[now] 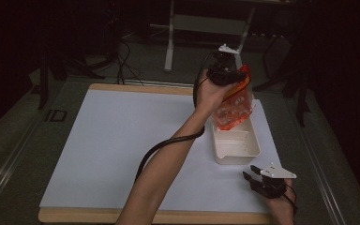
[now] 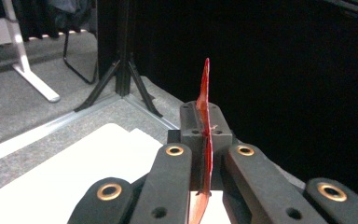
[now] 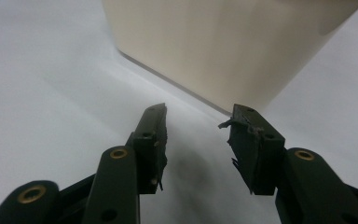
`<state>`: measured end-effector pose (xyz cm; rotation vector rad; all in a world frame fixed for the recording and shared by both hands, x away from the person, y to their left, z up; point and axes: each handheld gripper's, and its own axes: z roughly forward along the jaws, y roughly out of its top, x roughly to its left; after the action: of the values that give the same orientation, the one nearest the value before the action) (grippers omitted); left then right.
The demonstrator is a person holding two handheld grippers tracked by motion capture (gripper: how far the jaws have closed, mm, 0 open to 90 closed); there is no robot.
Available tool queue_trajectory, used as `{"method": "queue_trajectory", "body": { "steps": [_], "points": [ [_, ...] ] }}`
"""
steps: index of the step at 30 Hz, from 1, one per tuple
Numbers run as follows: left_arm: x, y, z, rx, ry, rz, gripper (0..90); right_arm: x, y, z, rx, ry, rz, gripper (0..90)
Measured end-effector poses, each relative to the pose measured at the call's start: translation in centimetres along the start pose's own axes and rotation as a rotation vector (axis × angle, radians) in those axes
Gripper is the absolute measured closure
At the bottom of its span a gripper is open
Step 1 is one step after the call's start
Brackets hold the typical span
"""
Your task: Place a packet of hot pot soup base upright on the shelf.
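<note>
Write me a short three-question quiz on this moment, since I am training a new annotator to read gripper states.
1. True or false: the left gripper is shut on the top edge of the orange bag.
2. Where does the orange bag hang?
A. Flat on the white mat
B. Above the white bin
C. Between the right gripper's jaws
3. Fill in: the right gripper rests low near the bin's near end with its jaws ____ and nothing between them.

Key: 1 true; 2 B; 3 open. The left gripper view shows the bag's thin red edge pinched between closed jaws; the right gripper view shows a clear gap over the white mat.
</note>
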<state>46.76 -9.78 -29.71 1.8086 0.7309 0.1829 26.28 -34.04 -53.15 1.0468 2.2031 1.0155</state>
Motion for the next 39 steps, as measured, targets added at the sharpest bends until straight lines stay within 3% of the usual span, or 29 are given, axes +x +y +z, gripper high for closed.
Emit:
{"method": "queue_trajectory", "body": {
  "steps": [3,10,18,28,35,39],
  "points": [
    [-0.2,-0.1,0.4,0.011,0.013,0.005,89.9,0.0,0.0,0.0,0.0,-0.001,0.0,55.8],
    [0.1,-0.3,0.8,0.017,0.061,-0.033,89.8,0.0,0.0,-0.1,0.001,0.0,-0.001,55.9],
    [0.9,-0.8,1.0,-0.001,0.134,-0.128,89.7,-0.1,-0.1,0.0,0.0,0.0,0.001,55.9],
    [0.2,-1.4,2.8,0.058,0.143,-0.073,87.7,-0.1,0.0,-0.1,0.0,0.001,0.0,55.9],
    [0.5,-2.3,4.4,0.098,0.14,-0.086,86.4,-0.2,-0.1,0.0,0.0,0.001,-0.001,55.8],
    [-0.4,-2.3,5.7,0.123,0.14,-0.036,86.1,-0.3,-0.1,-0.1,-0.002,-0.002,0.003,55.8]
  ]
}}
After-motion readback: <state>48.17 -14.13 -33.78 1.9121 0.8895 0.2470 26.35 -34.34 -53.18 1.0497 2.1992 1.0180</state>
